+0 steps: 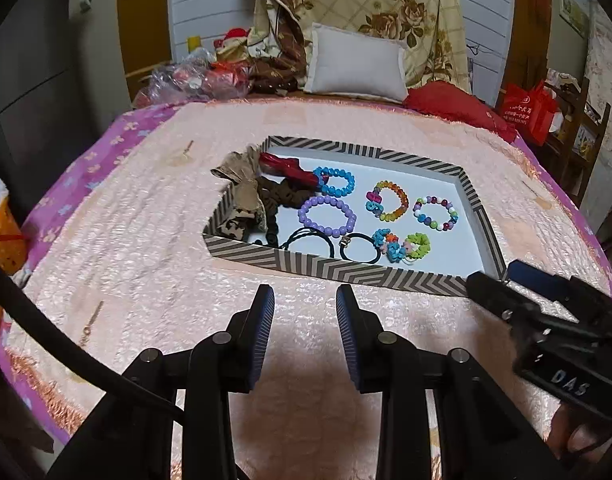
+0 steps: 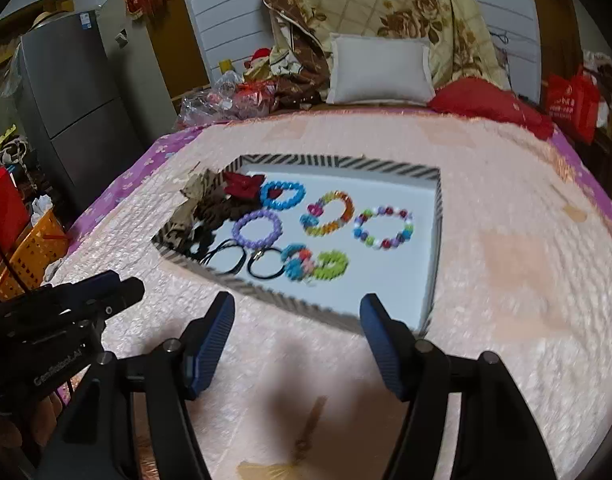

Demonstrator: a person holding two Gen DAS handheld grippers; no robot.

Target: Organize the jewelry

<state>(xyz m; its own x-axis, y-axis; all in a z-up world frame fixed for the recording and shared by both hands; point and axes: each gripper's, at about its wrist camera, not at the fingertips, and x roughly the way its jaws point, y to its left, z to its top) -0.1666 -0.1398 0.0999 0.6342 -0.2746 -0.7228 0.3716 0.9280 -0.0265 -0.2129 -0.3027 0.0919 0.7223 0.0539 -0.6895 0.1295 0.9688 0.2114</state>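
Left wrist view: both tools, left tool and right tool, gape empty; ahead, bracelets already fill the striped tray, with cloth scrunchies heaped untidily.

Colours in the jewelry tray

A tray with black-and-white chevron walls and white floor is holding blue, lilac, rainbow and lime-green bead bracelets and black hair ties, sitting on a pale pink blanket.
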